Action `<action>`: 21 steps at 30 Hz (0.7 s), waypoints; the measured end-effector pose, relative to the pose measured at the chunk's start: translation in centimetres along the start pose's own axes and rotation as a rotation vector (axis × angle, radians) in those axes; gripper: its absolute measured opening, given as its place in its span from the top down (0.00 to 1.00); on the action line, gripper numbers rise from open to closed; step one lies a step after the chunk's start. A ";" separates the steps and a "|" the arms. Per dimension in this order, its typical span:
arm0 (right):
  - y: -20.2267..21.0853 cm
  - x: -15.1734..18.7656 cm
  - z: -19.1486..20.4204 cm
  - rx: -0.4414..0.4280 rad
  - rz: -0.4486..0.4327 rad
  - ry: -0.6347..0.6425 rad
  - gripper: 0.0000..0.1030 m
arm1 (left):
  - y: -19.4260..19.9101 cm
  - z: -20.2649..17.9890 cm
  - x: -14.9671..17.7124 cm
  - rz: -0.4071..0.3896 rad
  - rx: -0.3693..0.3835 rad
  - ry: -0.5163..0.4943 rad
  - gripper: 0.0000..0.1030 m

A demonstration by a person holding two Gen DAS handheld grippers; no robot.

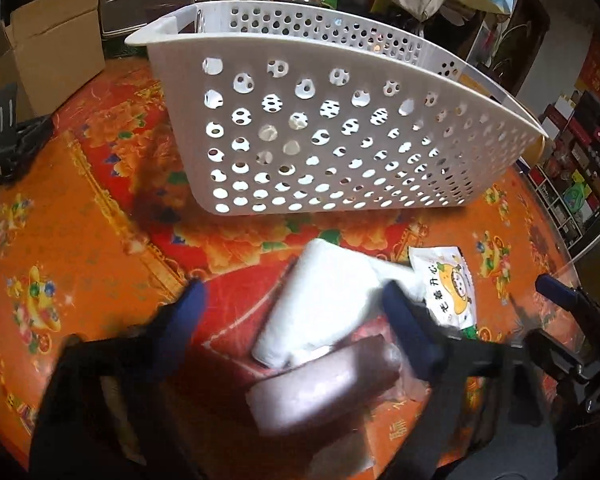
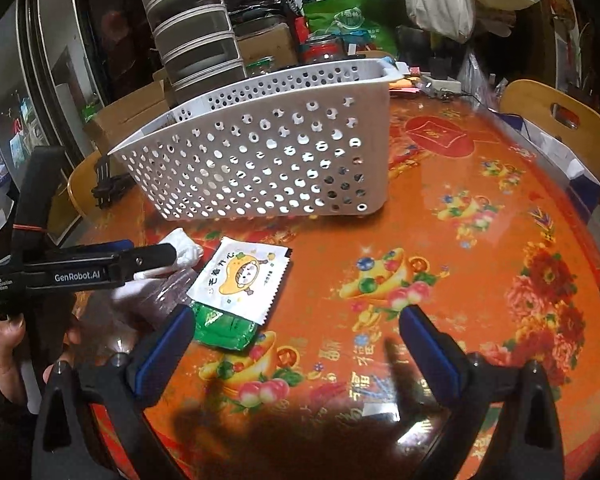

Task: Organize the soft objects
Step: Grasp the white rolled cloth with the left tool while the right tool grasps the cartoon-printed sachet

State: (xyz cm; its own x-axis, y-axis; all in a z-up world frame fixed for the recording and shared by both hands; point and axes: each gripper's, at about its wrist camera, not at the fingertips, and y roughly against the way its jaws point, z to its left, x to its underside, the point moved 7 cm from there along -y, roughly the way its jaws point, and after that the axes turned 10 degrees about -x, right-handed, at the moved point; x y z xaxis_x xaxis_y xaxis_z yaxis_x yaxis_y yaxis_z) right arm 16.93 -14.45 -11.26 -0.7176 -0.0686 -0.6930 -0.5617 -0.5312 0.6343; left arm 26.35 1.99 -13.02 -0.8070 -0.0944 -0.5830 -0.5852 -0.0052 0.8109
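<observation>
A white tissue pack lies on a pinkish-brown wrapped pack near the table's front. My left gripper is open, its blue fingers either side of the white pack. A white sachet with a cartoon lies beside them, partly over a green pack. The white perforated basket stands behind; it also shows in the right wrist view. My right gripper is open and empty over the tablecloth, to the right of the green pack.
The table has a red and orange flowered cloth. Cardboard boxes, stacked drawers, jars and bags crowd the far side. A wooden chair stands at the right. A black clamp lies at the left edge.
</observation>
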 end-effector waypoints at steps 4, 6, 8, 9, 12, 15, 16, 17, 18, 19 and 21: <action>-0.7 -0.3 0.3 -0.003 0.010 0.007 0.01 | -0.6 -0.1 0.2 0.020 0.023 -0.012 0.38; -0.9 -0.3 0.5 -0.002 0.014 0.013 0.01 | -0.5 -0.3 0.3 0.010 0.023 -0.031 0.38; -1.2 -0.4 0.7 -0.002 0.019 0.018 0.01 | -0.4 -0.8 0.3 0.003 0.031 -0.049 0.38; -1.3 -0.4 0.7 0.001 0.023 0.022 0.01 | -0.4 -1.0 0.3 -0.001 0.027 -0.061 0.40; -1.9 -0.6 0.9 0.006 0.031 0.029 0.03 | -0.4 -1.7 0.5 -0.003 0.045 -0.078 0.64; -2.7 -0.8 1.2 0.013 0.044 0.037 0.07 | 0.0 -1.5 0.4 -0.030 0.015 -0.083 0.73; -3.0 -0.9 1.2 0.015 0.049 0.039 0.07 | 0.3 -1.2 0.5 -0.037 0.008 -0.077 0.76; -3.3 -0.9 1.3 0.016 0.053 0.040 0.08 | 0.4 -0.9 0.4 -0.043 -0.001 -0.070 0.77; -3.6 -1.0 1.4 0.019 0.058 0.044 0.10 | 0.5 -0.4 0.3 -0.044 -0.004 -0.066 0.78; -4.0 -1.1 1.5 0.023 0.063 0.049 0.13 | 0.6 -0.1 0.3 -0.046 -0.007 -0.061 0.78; -4.7 -1.2 1.6 0.026 0.076 0.052 0.16 | 0.8 0.9 0.1 -0.050 -0.019 -0.045 0.78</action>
State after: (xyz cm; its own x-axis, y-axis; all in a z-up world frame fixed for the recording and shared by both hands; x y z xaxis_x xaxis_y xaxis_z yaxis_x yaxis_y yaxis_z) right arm 19.79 -10.49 -12.88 -0.7368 -0.1522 -0.6588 -0.5173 -0.5004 0.6943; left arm 25.75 2.89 -12.52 -0.7799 -0.0491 -0.6240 -0.6235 -0.0275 0.7813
